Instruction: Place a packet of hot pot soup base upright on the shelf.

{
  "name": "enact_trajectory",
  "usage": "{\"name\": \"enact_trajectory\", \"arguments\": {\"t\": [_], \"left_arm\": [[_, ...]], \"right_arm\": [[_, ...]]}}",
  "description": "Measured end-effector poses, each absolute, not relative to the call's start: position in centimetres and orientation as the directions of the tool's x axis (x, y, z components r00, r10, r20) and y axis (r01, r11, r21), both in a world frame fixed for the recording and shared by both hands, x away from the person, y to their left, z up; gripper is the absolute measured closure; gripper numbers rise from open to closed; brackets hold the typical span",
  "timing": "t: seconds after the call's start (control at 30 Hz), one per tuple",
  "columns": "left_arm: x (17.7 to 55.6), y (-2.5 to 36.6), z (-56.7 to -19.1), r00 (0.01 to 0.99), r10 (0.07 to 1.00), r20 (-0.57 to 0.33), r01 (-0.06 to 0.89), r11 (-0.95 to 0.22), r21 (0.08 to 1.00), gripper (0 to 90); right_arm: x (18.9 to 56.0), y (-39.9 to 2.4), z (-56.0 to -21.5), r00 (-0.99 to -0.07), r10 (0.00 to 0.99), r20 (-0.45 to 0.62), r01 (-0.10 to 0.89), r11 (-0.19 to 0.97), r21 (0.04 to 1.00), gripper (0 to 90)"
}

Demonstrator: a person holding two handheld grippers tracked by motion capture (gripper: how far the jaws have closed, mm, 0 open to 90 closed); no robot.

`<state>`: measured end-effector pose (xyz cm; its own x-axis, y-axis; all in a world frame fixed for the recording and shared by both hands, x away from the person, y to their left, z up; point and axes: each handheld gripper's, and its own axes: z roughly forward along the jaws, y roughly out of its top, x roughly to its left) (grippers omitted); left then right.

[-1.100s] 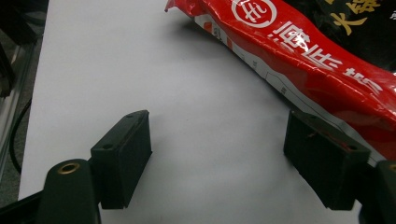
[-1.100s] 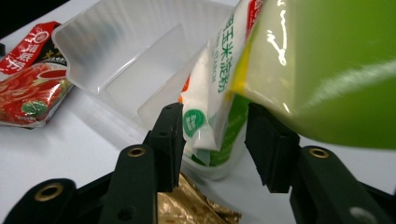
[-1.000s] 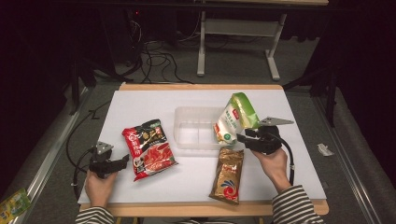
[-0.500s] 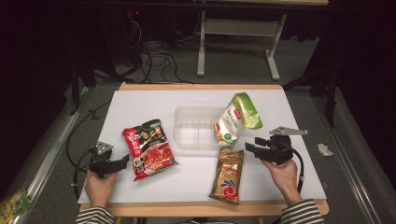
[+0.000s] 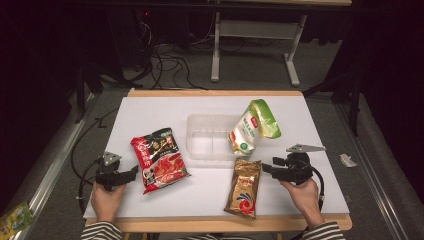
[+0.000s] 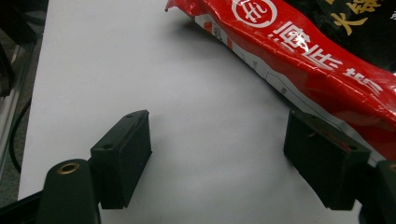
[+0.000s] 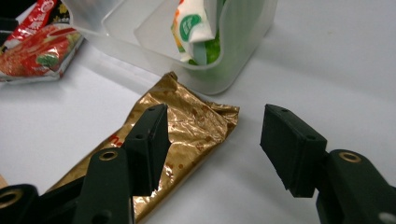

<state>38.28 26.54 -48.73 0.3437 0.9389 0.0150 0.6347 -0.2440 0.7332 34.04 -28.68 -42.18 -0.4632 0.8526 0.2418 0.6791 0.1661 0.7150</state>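
At the right edge of the clear plastic bin (image 5: 210, 137), the green-and-white snack pouch (image 5: 254, 127) stands propped with its lower end inside and its top leaning out over the rim toward your right side. That lean is your first risk: I judge that a nudge to the bin wall or the pouch could tip it back onto the white table (image 5: 320, 130). The crinkled gold foil packet (image 5: 244, 187) lies flat just in front of the bin, and its thin, slippery film may slide or buckle if you close on only its torn top corner; a low, skimming approach could also push it away instead of catching it.

Your right gripper (image 7: 212, 144) has just been opening and its jaws stand wide, with nothing pressed between them; the near jaw hangs over the gold packet's upper end, and I can't tell if it touches. Your left gripper (image 6: 219, 158) rests wide open on bare table, holding nothing, with the red-and-black noodle bag (image 6: 317, 60) just beside its far jaw.
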Motion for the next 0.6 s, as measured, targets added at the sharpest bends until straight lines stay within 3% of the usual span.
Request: {"name": "enact_trajectory", "arguments": {"t": [0.6], "left_arm": [[38.3,26.5,-48.7,0.339,0.941,0.012,0.635,-0.238,0.734,23.2]], "right_arm": [[36.8,-27.7,-46.2,-0.395,0.861,0.32,0.777,0.127,0.617,34.5]]}}
